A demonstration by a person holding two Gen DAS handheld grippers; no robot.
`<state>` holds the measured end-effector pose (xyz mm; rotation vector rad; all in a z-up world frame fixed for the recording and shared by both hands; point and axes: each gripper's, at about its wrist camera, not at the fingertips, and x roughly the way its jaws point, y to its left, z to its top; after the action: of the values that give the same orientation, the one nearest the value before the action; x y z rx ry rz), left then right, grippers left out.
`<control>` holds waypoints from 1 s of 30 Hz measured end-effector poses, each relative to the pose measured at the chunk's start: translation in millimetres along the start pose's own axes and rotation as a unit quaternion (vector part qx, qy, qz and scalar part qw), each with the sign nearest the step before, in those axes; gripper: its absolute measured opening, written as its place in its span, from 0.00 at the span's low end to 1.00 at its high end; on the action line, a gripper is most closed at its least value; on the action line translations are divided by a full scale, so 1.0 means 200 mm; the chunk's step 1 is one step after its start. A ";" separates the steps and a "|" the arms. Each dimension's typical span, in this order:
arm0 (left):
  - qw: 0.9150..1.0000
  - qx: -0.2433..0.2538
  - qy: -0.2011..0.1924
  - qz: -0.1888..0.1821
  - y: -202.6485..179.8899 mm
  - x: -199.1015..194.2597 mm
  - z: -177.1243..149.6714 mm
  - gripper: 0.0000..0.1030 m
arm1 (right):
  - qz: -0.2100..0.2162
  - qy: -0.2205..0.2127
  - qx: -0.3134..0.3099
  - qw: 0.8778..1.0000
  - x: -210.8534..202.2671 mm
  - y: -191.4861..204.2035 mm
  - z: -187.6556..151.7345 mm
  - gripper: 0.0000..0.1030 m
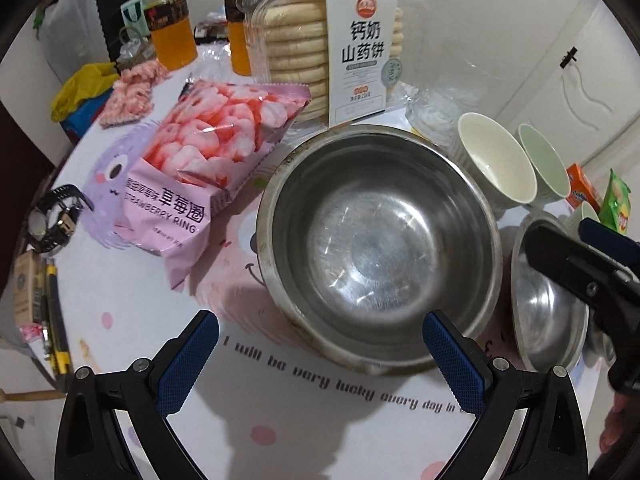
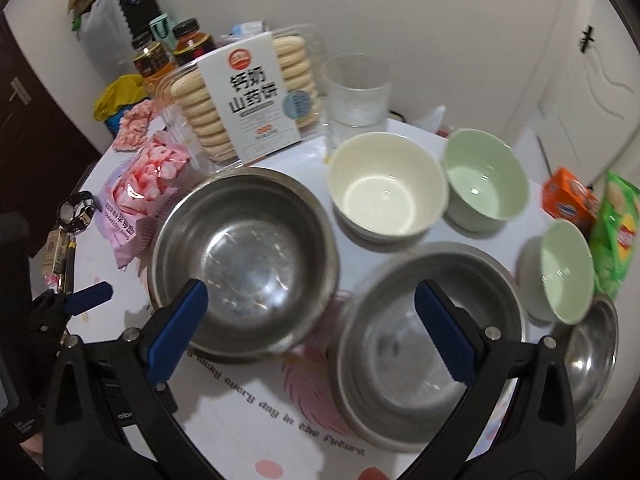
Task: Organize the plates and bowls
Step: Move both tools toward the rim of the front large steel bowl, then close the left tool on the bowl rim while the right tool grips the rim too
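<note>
Cluttered with snacks, the table (image 2: 248, 412) holds a large steel bowl (image 1: 380, 240) just ahead of the left claw (image 1: 320, 364), a second steel bowl (image 2: 432, 344) under the right claw (image 2: 312, 332). Both claws gape empty. Steel looks stiff, light, slippery: pinch the rim.

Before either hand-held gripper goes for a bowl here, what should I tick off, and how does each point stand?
1. Left hand-held gripper open: ok.
2. Right hand-held gripper open: ok.
3. Both empty: ok.
4. Large steel bowl upright and empty, ready to take a nested bowl: ok.
5. Second steel bowl empty: ok, though blurred.
6. Room around the cream bowl and the green bowl: not ok, they sit tight together, with a glass cup just behind.
</note>
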<state>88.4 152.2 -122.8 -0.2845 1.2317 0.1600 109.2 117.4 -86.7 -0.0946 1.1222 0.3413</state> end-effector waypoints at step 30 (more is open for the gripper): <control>0.995 -0.044 0.079 -0.034 0.01 0.42 0.21 0.87 | 0.059 0.095 0.033 0.993 0.41 -0.10 0.08 0.68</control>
<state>153.2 163.3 -189.4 -0.4212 1.3722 0.1338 160.8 121.1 -154.5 -0.0015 1.3291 0.4068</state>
